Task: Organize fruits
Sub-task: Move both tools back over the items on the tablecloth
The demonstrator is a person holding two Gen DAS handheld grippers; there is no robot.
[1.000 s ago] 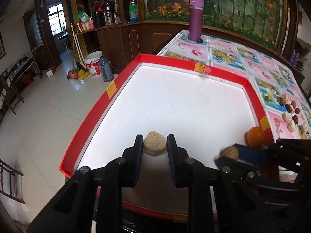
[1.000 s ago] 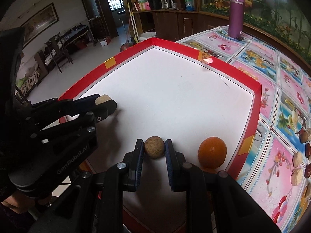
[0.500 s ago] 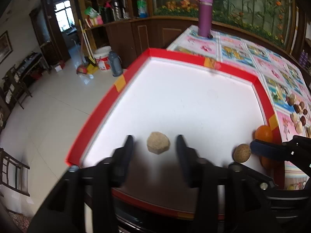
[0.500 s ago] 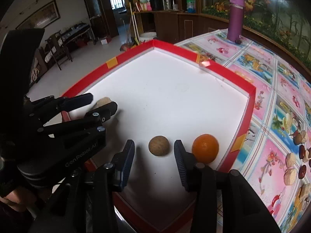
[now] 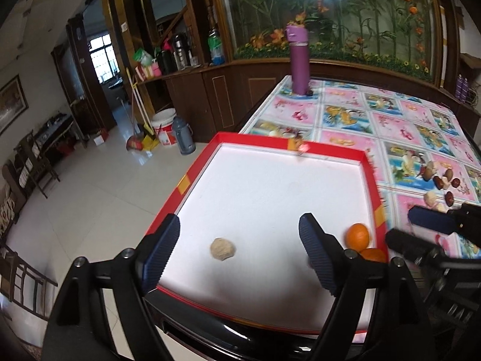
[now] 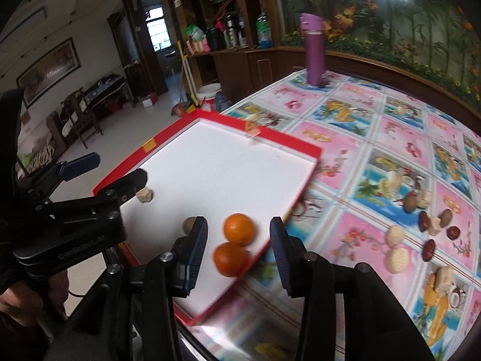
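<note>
Both tools gape empty; swing the right tool (image 6: 239,254) towards the scattered brown dates (image 6: 424,221), approaching level with the desk.

Daylit room, glare on the tray floor (image 5: 270,195), fisheye-warped edges, slight blur.

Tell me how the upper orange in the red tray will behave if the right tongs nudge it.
The orange looks round and smooth, so it would likely roll rather than slide on the flat white floor of the red tray. It touches the second orange, so a nudge may shift both. The low rim beside it would probably stop it. The right tongs are open.
</note>
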